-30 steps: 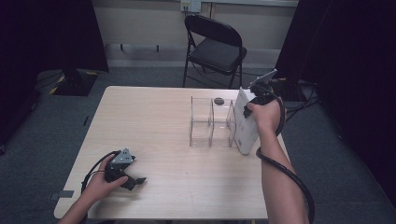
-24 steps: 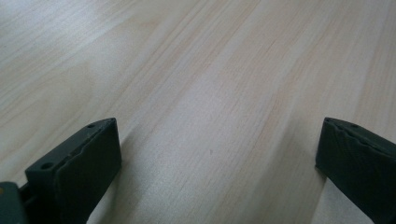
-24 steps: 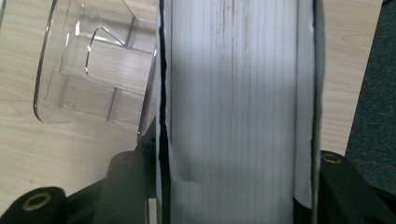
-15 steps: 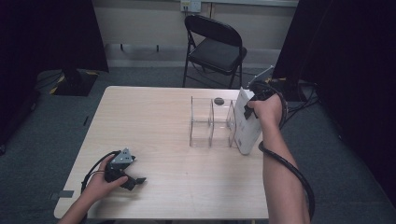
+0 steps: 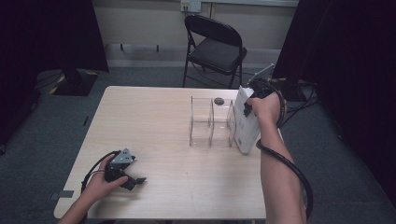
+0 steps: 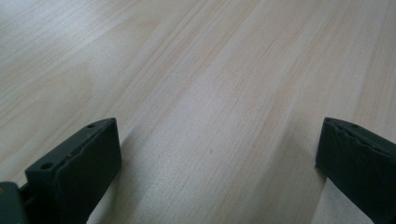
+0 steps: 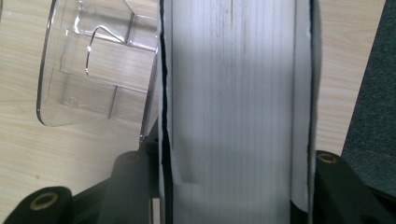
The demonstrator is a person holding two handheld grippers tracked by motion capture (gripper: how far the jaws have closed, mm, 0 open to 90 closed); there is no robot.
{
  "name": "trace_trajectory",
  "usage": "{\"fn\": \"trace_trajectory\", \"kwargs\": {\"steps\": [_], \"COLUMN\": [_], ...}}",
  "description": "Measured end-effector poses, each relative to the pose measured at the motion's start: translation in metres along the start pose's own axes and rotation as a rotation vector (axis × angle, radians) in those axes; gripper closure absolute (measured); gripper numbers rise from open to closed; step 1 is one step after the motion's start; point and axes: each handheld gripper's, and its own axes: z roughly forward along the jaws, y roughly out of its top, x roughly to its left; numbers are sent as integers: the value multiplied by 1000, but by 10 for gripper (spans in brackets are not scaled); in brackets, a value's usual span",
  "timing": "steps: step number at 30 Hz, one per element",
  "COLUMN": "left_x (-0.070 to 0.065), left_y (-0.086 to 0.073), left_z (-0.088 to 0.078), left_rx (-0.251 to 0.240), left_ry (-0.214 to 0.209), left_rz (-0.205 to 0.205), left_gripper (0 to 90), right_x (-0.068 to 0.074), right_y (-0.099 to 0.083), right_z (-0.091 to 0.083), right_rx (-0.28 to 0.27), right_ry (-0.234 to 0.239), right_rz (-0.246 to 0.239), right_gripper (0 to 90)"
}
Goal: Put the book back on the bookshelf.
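A tall white book [image 5: 245, 126] stands on edge at the right end of the clear plastic rack [image 5: 210, 123], tilted a little. My right gripper [image 5: 254, 98] grips its top, one jaw on each cover, and its jaws have just been closing on it. In the right gripper view the book [image 7: 233, 84] sits between the right gripper's [image 7: 236, 186] black jaws, with the rack [image 7: 93, 70] to its left. My left gripper [image 5: 130, 179] lies on the table near the front left, open. The left gripper [image 6: 217, 163] has bare wood between its jaws.
The light wooden table [image 5: 154, 121] ends just right of the book, with grey carpet beyond. A small dark round object [image 5: 218, 100] lies behind the rack. A black folding chair [image 5: 215, 46] stands past the table's far edge.
The right hand has shifted slightly at the top of the white book, which stays beside the rack. The left gripper has not moved.
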Motion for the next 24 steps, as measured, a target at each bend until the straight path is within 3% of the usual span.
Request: {"fn": "trace_trajectory", "kwargs": {"steps": [15, 24], "left_x": [0, 1], "left_y": [0, 0], "left_z": [0, 0], "left_rx": [-2, -3], "left_ry": [-7, -8], "left_rz": [1, 2], "left_gripper": [0, 0], "right_x": [-3, -1], "right_y": [11, 15], "right_z": [-4, -1], "right_rx": [-43, -54], "right_ry": [4, -22], "right_rz": [42, 43], "right_gripper": [525, 525]}}
